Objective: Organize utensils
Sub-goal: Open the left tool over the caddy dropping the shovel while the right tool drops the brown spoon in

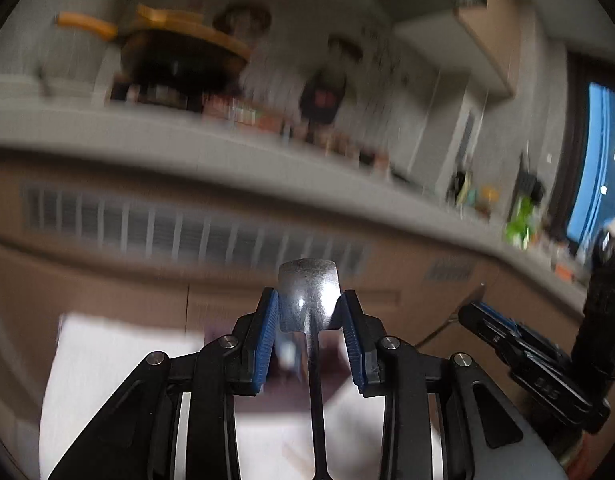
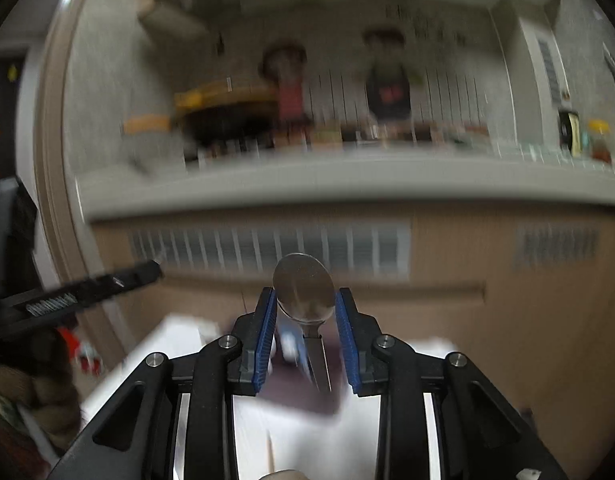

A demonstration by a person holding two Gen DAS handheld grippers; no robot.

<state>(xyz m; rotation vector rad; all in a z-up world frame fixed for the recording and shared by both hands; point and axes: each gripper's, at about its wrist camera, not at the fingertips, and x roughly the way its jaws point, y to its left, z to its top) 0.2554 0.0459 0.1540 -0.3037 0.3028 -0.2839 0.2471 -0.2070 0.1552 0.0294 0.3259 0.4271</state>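
In the left wrist view my left gripper (image 1: pixel 310 310) is shut on the broad, squared head of a steel utensil (image 1: pixel 307 292). Its blue pads (image 1: pixel 272 320) press both edges, and the thin handle runs back toward the camera. In the right wrist view my right gripper (image 2: pixel 305 310) is shut on the oval bowl of a steel spoon (image 2: pixel 303 286), handle also pointing back. Both grippers are lifted and face a kitchen counter. The right gripper (image 1: pixel 477 314) shows at the right edge of the left view, and the left gripper (image 2: pixel 147 271) pokes in from the left of the right view.
Ahead is a grey counter (image 1: pixel 227 148) with a dark wok (image 1: pixel 179 60) with a yellow handle, jars and bottles, above brown cabinet fronts with a vent grille (image 2: pixel 267 246). Below the grippers lies a white surface (image 2: pixel 307 440) with a blurred purple object (image 2: pixel 307 394). Everything is motion-blurred.
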